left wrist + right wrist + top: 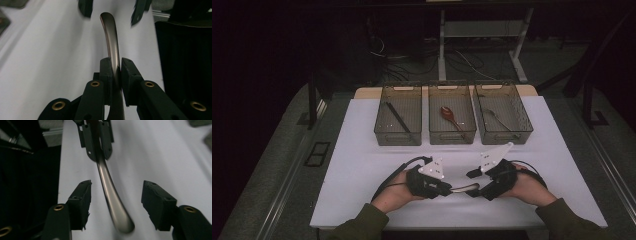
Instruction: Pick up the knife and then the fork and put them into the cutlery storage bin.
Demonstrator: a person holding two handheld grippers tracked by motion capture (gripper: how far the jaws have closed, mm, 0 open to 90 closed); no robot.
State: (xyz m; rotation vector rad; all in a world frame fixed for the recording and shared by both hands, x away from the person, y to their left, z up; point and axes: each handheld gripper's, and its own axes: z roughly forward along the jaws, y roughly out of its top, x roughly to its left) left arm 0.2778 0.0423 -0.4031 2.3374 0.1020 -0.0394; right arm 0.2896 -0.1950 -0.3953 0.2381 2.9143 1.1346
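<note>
White cloth covers the table (362, 165), with dark floor and cables beyond its far edge. Three clear plastic bins stand in a row at the far side. The left bin (398, 114) holds one dark, thin utensil (397, 117) lying on a slant; its kind cannot be told. The middle bin (452, 113) holds one red spoon (449, 116). The right bin (503, 113) holds one metal utensil (498, 120), too small to name further.

At the near middle of the table, the metal handle (464, 188) of a piece of cutlery runs level between the two hands. It is smooth, shiny and brownish-grey, gently curved, and widens to a rounded end; its other end is hidden, so whether it is a spoon or a fork cannot be told.

The left tool (451, 190) is clenched on the handle, its black pads pressing both sides of the narrow part. The right tool (474, 183) is released: its jaws stand apart on either side of the handle's rounded end without touching it.
</note>
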